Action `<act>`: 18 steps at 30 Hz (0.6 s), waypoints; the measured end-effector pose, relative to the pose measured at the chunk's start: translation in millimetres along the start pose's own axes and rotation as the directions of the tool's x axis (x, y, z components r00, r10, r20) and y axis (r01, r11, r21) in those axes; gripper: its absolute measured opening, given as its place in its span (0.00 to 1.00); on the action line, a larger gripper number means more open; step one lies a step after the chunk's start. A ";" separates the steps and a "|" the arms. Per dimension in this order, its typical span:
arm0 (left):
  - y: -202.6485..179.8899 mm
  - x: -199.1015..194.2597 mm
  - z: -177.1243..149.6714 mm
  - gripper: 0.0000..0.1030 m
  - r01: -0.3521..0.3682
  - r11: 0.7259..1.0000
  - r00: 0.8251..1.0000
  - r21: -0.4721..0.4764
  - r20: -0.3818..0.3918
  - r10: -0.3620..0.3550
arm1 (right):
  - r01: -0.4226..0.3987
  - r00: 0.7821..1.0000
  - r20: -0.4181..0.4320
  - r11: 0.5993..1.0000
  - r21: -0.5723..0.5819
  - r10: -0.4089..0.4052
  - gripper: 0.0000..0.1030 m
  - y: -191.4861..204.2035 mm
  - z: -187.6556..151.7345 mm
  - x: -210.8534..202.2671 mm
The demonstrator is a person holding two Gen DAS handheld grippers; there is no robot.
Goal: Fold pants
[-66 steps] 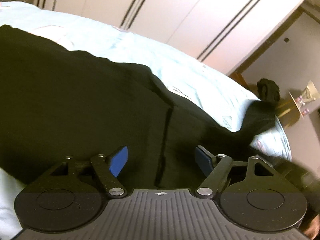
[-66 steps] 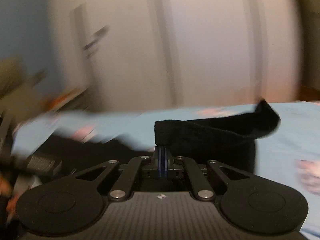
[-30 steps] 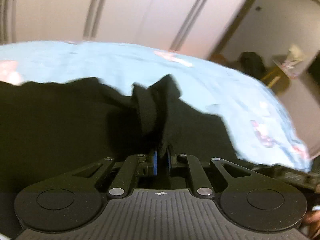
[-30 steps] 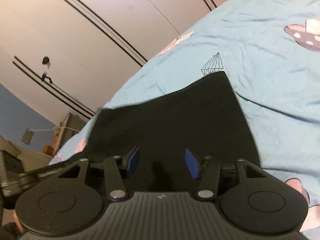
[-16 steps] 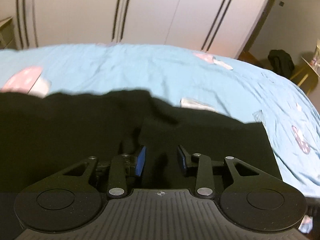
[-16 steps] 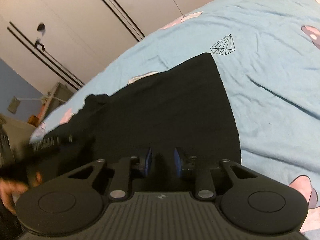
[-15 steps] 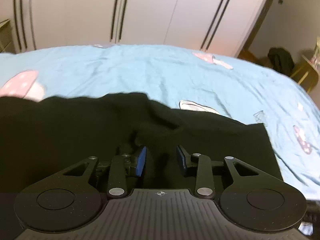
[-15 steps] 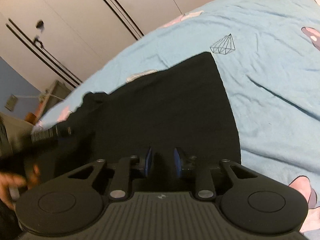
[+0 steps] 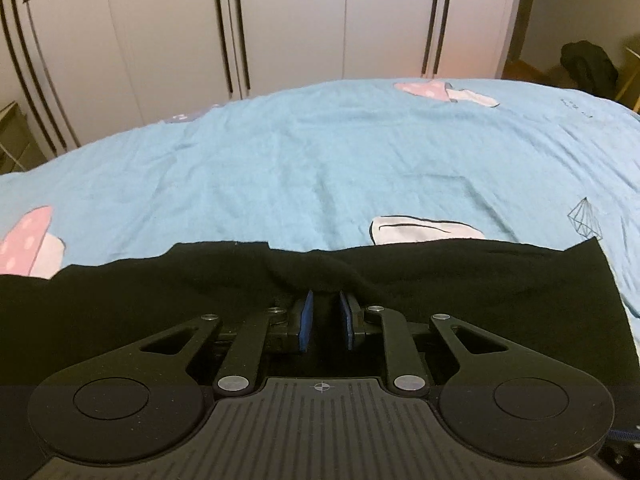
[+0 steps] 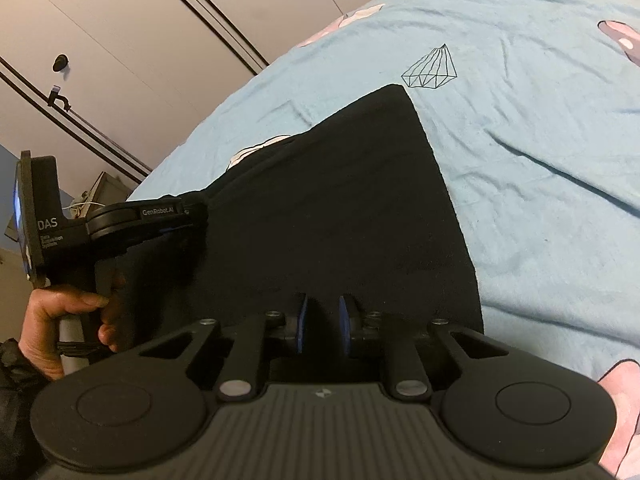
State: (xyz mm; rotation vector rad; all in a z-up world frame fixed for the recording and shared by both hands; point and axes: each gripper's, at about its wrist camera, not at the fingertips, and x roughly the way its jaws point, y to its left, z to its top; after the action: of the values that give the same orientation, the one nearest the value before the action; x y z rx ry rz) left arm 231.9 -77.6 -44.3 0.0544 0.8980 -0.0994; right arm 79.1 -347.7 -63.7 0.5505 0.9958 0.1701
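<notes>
The pants [image 9: 160,300] lie flat on the bed [image 9: 320,168], long axis running left to right across both tools. Left tool [image 9: 325,316], pads slightly apart with a ridge of cloth between them, sits mid-length. Right tool [image 10: 320,320], pads apart, sits nearer the right end edge.

Beyond the black fabric pants [image 9: 480,280] the light blue printed bedsheet [image 9: 320,160] runs bare to the white wardrobe doors [image 9: 288,20], leaving open room ahead and to the right. On the left, the black left gripper [image 10: 192,220] sits over the pants, blocking that side.
</notes>
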 end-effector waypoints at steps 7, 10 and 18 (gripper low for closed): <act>8.8 -23.4 -10.4 0.32 -0.002 1.000 1.000 -0.028 -0.018 0.001 | 0.028 1.000 0.004 0.999 -0.032 -0.028 0.15 7.3 -2.7 -0.5; 23.2 -38.5 -25.9 0.42 0.033 0.996 0.999 -0.077 -0.032 -0.036 | 0.039 0.999 0.003 0.998 -0.047 -0.039 0.15 9.7 -3.0 -0.5; 73.3 -76.5 -93.1 0.53 0.086 0.965 0.988 -0.247 -0.102 -0.114 | -0.012 0.999 0.038 0.997 0.071 0.009 0.61 -9.0 1.2 -36.1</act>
State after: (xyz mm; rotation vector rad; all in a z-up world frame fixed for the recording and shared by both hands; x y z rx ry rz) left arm 120.1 8.3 -41.9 -0.2152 1.0227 -0.0808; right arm 59.5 -369.6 -40.8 0.6222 0.9654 0.1337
